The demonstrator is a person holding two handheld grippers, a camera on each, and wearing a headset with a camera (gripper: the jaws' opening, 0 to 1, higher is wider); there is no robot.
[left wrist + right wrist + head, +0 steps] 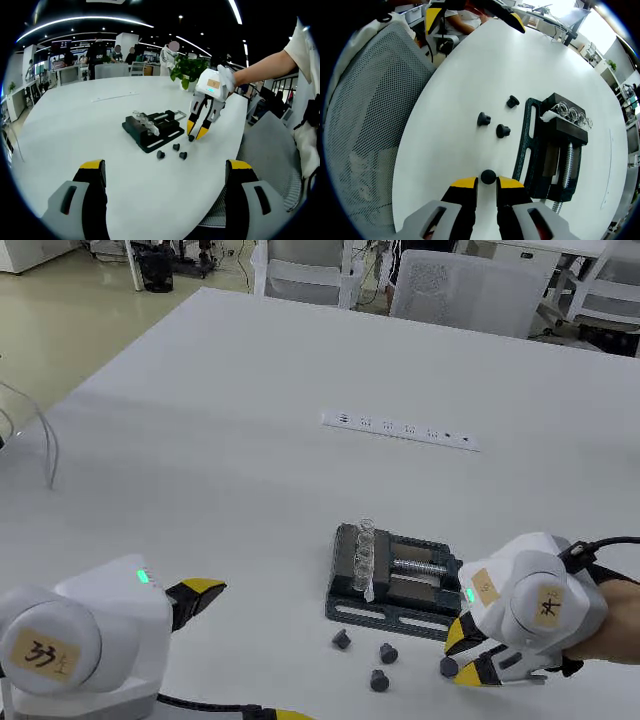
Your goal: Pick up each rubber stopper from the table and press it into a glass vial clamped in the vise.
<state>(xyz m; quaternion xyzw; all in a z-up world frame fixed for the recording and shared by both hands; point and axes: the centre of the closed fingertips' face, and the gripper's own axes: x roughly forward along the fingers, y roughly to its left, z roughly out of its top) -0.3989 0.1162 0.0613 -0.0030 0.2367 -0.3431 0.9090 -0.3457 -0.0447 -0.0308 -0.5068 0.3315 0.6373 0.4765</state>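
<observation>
**Stoppers** [388,652]: four, dark rubber, loose on desk [250,440]. Three lie at 6 o'clock of the vise [400,590]. The fourth stopper [488,176] is at 5 o'clock, just off the tips of the right gripper [486,186], whose jaws stand a narrow slot apart with nothing clamped.

**Left gripper** [165,167]: spread wide, empty, well apart.

**Handling (judged):** light, soft, grippy, apt to tip. Pinch across the wide head, leaving the plug end free.

**Vials** [365,555]: glass, fragile. Press straight and gently.

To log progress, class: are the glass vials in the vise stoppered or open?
Open: the vials show clear, bare mouths, and four black stoppers lie loose on the table.
</observation>
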